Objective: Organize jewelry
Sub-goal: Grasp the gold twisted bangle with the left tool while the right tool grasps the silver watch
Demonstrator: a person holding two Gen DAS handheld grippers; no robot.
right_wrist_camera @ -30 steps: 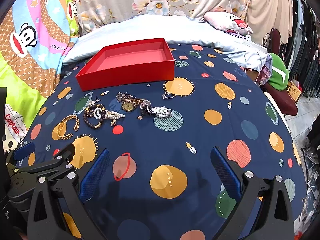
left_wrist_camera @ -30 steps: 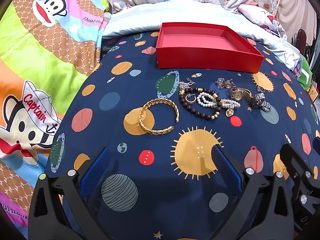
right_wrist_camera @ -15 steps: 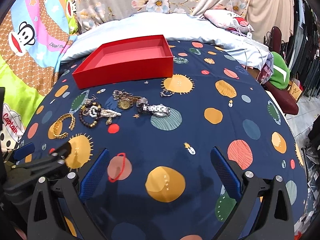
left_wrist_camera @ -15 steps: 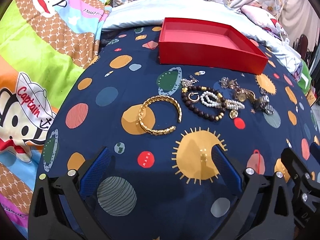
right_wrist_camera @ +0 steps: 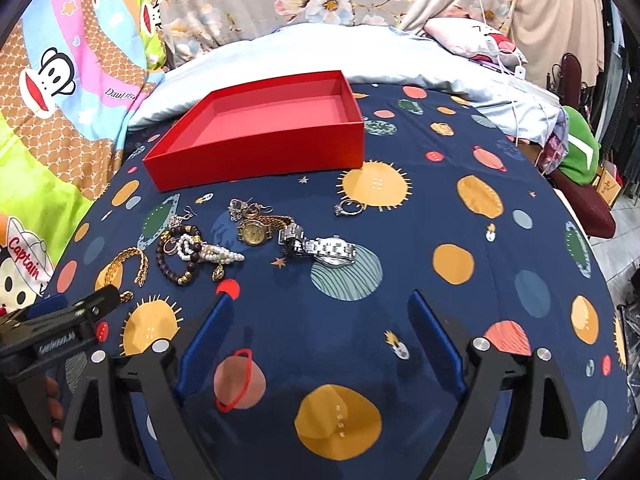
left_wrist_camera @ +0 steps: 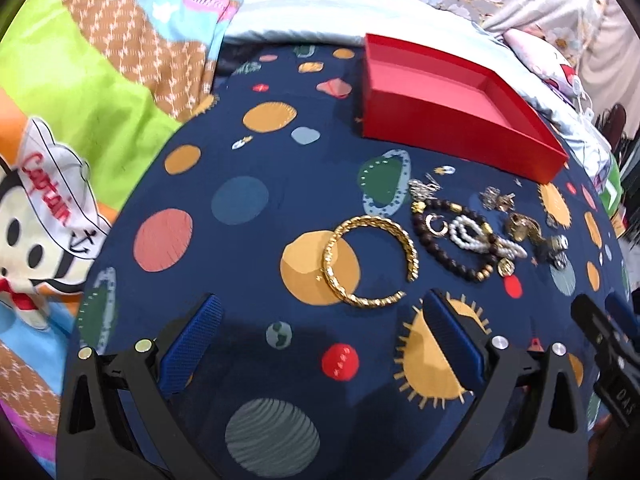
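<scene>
A gold cuff bracelet lies on the navy planet sheet just ahead of my open, empty left gripper. To its right lie a dark bead bracelet, a pearl strand and a gold watch. An empty red box stands behind them. In the right wrist view the gold cuff bracelet, gold watch, silver watch and a ring lie ahead of my open, empty right gripper; the red box is further back.
A cartoon monkey blanket lies left of the sheet. Pale pillows are behind the box. The left gripper shows at the lower left of the right wrist view. The bed edge falls away at the right.
My left gripper has moved forward and down toward the gold cuff bracelet. My right gripper has moved forward a little toward the watches. Both stay open.
</scene>
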